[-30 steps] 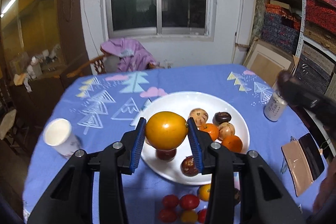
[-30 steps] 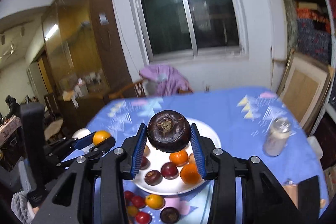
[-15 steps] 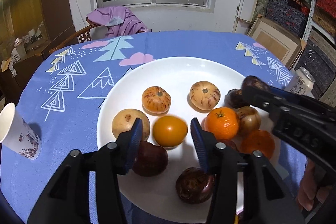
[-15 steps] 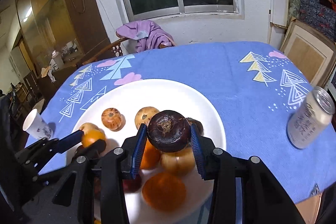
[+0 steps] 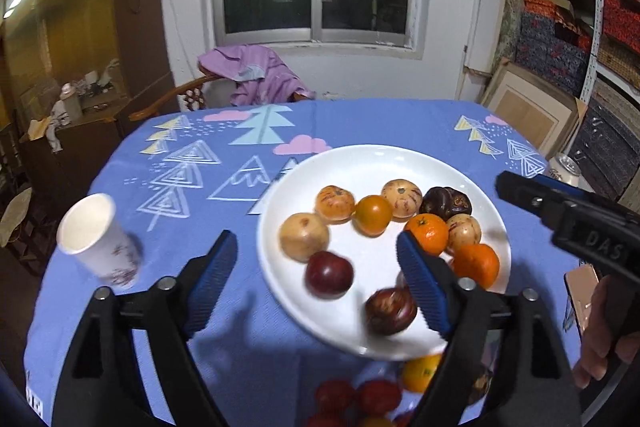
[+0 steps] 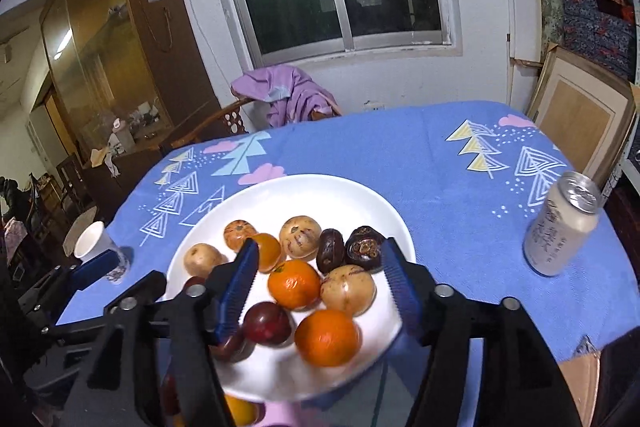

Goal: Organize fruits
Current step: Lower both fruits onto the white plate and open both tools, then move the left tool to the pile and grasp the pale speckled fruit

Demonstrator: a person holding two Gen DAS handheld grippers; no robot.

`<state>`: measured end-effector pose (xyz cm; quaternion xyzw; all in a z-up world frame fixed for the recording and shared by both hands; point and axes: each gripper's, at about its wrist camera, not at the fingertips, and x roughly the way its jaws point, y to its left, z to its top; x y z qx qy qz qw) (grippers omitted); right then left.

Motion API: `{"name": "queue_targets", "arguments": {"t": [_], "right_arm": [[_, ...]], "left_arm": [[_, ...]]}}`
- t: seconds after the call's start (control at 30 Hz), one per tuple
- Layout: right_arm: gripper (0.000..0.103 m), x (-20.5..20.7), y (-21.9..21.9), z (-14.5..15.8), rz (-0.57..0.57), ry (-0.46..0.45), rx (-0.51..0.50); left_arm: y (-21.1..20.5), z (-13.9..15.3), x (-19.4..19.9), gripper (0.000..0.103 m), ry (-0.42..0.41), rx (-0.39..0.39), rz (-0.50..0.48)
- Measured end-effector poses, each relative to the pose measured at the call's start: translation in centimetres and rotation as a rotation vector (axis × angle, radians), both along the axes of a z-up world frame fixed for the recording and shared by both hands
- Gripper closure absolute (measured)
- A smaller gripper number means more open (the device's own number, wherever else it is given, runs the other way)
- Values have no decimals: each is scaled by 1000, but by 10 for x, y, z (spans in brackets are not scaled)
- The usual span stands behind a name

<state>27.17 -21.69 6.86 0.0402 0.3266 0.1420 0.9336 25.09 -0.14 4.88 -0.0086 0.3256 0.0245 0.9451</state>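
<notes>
Your fruits sit on the white plate (image 5: 304, 171) on the blue-clothed surface (image 5: 240, 347): the yellow-orange fruit (image 5: 373, 215) near the middle, the dark wrinkled fruit (image 6: 366, 248) toward the far right edge. Your left gripper (image 5: 316, 281) has just been opening, fingers wide with nothing gripped. Your right gripper (image 6: 320, 285) has also just been opening and stands empty above the plate.

Black left gripper (image 5: 316, 281), ribbed blue jaws
</notes>
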Motion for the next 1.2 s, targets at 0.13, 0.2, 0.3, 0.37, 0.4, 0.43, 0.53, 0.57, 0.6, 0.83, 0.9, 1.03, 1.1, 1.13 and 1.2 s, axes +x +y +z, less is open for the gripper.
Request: {"name": "queue_targets", "arguments": {"t": [0.13, 0.2, 0.3, 0.37, 0.4, 0.43, 0.53, 0.57, 0.6, 0.83, 0.9, 1.03, 1.1, 1.13, 1.2], "right_arm": [[31, -47, -7, 14, 19, -31, 39], [25, -70, -14, 12, 6, -53, 51], [23, -103, -22, 0, -13, -66, 31], [23, -119, -28, -12, -31, -71, 5], [23, -125, -31, -20, -46, -68, -12], [23, -130, -32, -26, -56, -61, -25], [23, -132, -38, -36, -67, -32, -20], [23, -132, -39, -37, -69, -25, -11], [23, -130, -40, -37, -68, -20, -6], [19, -134, -38, -38, -57, -17, -1], [18, -135, -36, -38, -52, -21, -9], [18, -135, -33, -38, -42, -13, -14], [18, -135, -32, -39, -42, -9, -19], [18, -135, -32, -39, -42, -8, -20], [18, -134, -31, -40, -41, -5, -21]], "left_arm": [[11, -1, -51, 16, -13, 1, 16], [13, -8, -77, 13, -9, 5, 21], [15, -28, -110, 12, 13, 13, 18], [13, -41, -128, 12, 35, 11, 5], [11, -47, -136, 12, 45, 11, -1], [9, -52, -142, 12, 51, 16, -11], [-2, -63, -159, 12, 50, 47, -46], [-5, -64, -163, 12, 46, 61, -58], [-10, -65, -166, 12, 39, 80, -73], [-24, -74, -149, 12, 96, 74, -129], [-24, -75, -144, 12, 112, 49, -134], [-27, -80, -134, 21, 143, 34, -138], [-29, -83, -130, 31, 166, 25, -147], [-29, -85, -129, 34, 177, 17, -156], [-29, -85, -127, 35, 182, 7, -159]]}}
